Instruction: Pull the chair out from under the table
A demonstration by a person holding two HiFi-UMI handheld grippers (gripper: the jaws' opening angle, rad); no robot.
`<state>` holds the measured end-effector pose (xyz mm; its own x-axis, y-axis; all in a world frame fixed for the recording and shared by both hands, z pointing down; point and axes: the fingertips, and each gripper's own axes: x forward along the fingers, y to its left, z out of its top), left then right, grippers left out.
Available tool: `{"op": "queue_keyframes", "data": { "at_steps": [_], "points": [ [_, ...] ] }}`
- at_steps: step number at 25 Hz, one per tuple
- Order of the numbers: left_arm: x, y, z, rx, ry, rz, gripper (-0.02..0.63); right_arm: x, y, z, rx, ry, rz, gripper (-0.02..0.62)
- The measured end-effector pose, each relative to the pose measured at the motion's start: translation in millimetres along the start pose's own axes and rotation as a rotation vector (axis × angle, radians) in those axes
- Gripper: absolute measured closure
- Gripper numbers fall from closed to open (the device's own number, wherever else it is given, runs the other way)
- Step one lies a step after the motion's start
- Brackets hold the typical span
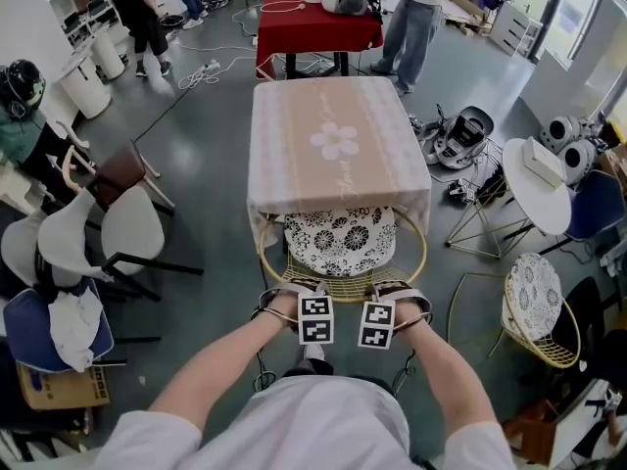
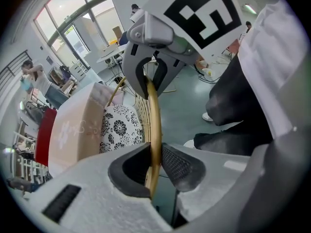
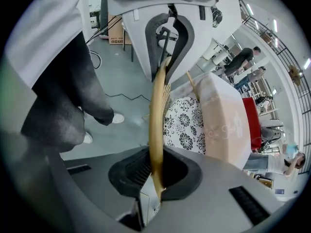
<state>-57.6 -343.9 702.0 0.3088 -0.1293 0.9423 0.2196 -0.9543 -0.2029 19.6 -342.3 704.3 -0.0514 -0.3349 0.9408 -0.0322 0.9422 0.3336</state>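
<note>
The person's white shirt and 2 bare forearms fill the bottom of the head view; each hand holds a gripper pointing steeply down. The left gripper has its fingers clamped on the thin gold rim of the chair, the hoop pinched between the 2 dark pads. The right gripper grips the same rim just to the right of the left fingers, its fingers pressed on the hoop from both sides; the 2 marker cubes sit side by side, near but apart. Just beyond the fingers lies the chair's black-and-white floral cushion; its far edge is tucked under the hanging pink cloth of the tabletop, so the chair stands at the tabletop's near end, partly beneath it. Well to the right of the right fingers stands a second gold wire chair; well to the left of the left fingers are white chairs; far beyond the tabletop is a red-covered table.
</note>
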Motion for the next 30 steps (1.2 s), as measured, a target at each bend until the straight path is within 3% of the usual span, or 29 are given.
{"op": "queue_keyframes", "data": {
  "at_steps": [11,30],
  "points": [
    [2,-11,2,-0.03,0.022,0.024,0.538,-2,8,-1,-0.012,-0.017,0.009,0.569],
    [-1,-68,28,-0.067,0.036,0.036,0.538,-22,66,-12,-0.049,-0.053,0.024,0.571]
  ]
}}
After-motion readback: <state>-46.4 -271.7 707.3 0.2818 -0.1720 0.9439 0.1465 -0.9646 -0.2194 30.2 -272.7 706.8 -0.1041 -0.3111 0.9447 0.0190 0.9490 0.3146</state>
